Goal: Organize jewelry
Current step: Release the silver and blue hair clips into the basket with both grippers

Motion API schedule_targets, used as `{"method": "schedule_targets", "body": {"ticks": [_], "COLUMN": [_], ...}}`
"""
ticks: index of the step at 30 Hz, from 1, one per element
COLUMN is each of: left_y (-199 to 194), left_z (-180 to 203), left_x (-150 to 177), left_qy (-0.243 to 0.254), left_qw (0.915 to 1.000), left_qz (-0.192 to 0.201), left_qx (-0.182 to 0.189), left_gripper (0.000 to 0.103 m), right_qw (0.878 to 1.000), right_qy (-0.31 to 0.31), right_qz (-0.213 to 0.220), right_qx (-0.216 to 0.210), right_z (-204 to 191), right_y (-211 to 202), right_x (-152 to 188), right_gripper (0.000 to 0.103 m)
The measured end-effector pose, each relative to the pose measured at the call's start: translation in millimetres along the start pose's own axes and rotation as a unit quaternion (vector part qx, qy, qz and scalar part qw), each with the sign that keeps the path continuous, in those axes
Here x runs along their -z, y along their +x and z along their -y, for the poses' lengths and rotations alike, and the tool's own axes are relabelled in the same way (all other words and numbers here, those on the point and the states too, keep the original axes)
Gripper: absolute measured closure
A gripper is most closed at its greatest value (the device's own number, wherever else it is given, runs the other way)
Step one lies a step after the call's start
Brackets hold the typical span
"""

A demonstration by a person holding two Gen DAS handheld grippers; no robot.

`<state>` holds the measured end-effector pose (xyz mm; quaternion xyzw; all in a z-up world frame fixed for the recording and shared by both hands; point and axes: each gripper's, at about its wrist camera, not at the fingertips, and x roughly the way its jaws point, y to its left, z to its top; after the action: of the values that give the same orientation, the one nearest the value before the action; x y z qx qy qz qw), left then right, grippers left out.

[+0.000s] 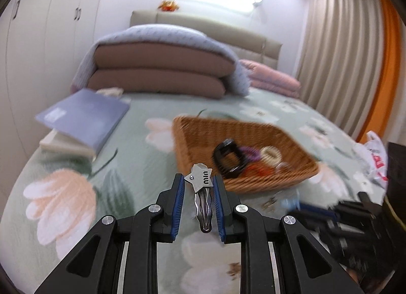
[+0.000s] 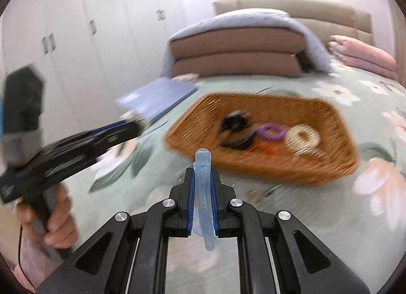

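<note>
While the left gripper [image 1: 197,192] pinched a metal clip [image 1: 201,193], the right gripper [image 2: 203,200] clamped a blue clip [image 2: 203,192]. Either might, I thought, slip before the basket [image 1: 203,129].

A silver hair clip [image 1: 201,196] is seen between blue pads [image 1: 179,202]. A pale blue translucent clip [image 2: 205,197] is shown. The wicker basket [image 1: 203,131] is woven in tan-orange. The bedspread [image 1: 132,157] is patterned with peach and white flowers on pale green.
</note>
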<state>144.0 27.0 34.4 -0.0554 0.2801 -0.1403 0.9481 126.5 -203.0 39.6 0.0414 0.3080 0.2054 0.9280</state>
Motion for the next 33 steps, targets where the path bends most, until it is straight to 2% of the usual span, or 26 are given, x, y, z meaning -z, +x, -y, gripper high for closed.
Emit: {"method": "schedule_targets", "body": {"ticks": [4, 6, 10, 13, 15, 19, 23, 24, 25, 26, 30, 33], "left_y": [0.8, 8.4, 37.3, 71.8, 97.4, 134.2, 147.8, 148.4, 147.4, 145.6, 130.6, 116.1], "left_z": [16.8, 26.9, 42.6, 51.8, 56.3, 61.8, 69.2, 71.2, 72.8, 73.8, 73.5, 70.8], "left_x": [-19.6, -28.8, -48.0, -61.1, -64.3, -55.8, -44.9, -43.2, -42.5, -42.3, -45.9, -50.3], "left_qy": [0.021, 0.039, 0.046, 0.031, 0.018, -0.012, 0.007, 0.012, 0.017, 0.019, 0.022, 0.023], "left_qw": [0.9995, 0.999, 0.9985, 0.9981, 0.9973, 0.9945, 0.9949, 0.995, 0.9949, 0.9949, 0.9949, 0.9953], "left_qz": [0.008, 0.009, -0.001, -0.02, -0.037, -0.061, -0.073, -0.073, -0.072, -0.072, -0.056, -0.048], "left_qx": [0.023, 0.021, 0.029, 0.049, 0.06, 0.084, 0.07, 0.068, 0.068, 0.069, 0.081, 0.081], "left_gripper": [0.08, 0.08, 0.08, 0.08, 0.08, 0.08, 0.08, 0.08, 0.079, 0.079, 0.057, 0.055], "right_qw": [0.999, 0.998, 0.99, 0.987, 0.988, 0.988, 0.99, 0.99, 0.99, 0.99, 0.991, 0.994], "right_qy": [0.03, 0.067, 0.142, 0.156, 0.149, 0.141, 0.122, 0.122, 0.123, 0.124, 0.114, 0.098], "right_qz": [0.015, 0.016, 0.011, 0.008, 0.012, 0.005, 0.001, 0.001, 0.002, 0.005, 0.015, 0.022], "right_qx": [0.022, 0.012, -0.001, 0.023, 0.047, 0.059, 0.076, 0.074, 0.069, 0.066, 0.064, 0.047], "right_z": [40.4, 67.7, 113.6, 133.3, 138.2, 139.6, 133.9, 132.9, 133.2, 132.3, 126.9, 116.7], "right_y": [0.6, 7.4, 30.7, 46.3, 52.7, 63.2, 68.6, 67.9, 67.8, 65.2, 53.4, 38.2], "right_x": [-28.7, -43.6, -59.1, -59.1, -57.7, -54.8, -53.7, -53.5, -53.5, -52.7, -50.8, -48.0], "right_gripper": [0.09, 0.09, 0.09, 0.09, 0.09, 0.09, 0.088, 0.084, 0.074, 0.07, 0.067, 0.067]}}
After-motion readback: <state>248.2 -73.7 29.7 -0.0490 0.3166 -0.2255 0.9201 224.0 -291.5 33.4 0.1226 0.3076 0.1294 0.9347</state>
